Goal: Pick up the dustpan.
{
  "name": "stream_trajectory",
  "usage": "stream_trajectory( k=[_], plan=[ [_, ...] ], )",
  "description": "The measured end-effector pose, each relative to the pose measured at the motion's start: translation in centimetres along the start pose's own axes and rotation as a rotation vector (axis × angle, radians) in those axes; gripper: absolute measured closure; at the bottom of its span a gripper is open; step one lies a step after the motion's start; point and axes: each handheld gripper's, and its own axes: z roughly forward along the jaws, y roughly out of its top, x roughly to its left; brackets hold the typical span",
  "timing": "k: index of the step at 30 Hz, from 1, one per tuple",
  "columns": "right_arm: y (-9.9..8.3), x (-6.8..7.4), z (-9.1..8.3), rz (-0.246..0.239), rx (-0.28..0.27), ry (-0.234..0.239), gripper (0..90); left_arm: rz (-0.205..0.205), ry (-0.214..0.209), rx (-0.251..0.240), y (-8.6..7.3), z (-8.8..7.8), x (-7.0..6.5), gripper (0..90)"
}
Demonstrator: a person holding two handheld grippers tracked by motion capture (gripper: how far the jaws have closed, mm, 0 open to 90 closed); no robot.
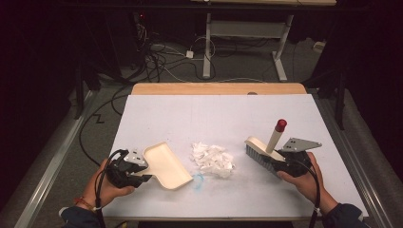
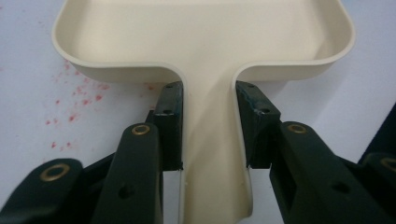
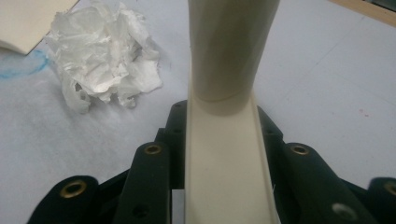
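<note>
A white table [image 1: 214, 114] stands in a dark room with cables on the floor. The left gripper [image 1: 138, 173] clamps the handle of a cream dustpan [image 1: 166, 164]. The right gripper [image 1: 280, 161] grips a small brush [image 1: 266, 147], bristles seemingly on the table. Crumpled paper [image 1: 212, 159] lies between them.

We look down on a desk [image 1: 223, 114] covered by a white sheet, its wooden edge [image 1: 218, 89] bare along the far side. The sheet carries a blue smear [image 1: 198, 179] near the front and red specks [image 2: 74, 100] elsewhere. Around it the room is dark. Beyond, we see grey floor [image 1: 247, 66] strewn with cables [image 1: 157, 59], and the white legs of a second table [image 1: 247, 33]. Metal rails [image 1: 52, 161] run along both sides.
</note>
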Motion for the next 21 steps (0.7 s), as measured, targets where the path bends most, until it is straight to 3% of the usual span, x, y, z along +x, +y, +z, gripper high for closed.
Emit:
stream_trajectory(
  k=[21],
  plan=[
    [1.9, 2.0, 2.5, -0.028, -0.026, -0.006, 68.2, 0.045, -0.028, 0.018, 1.0, 0.9, -0.7, 62.9]
  ],
)
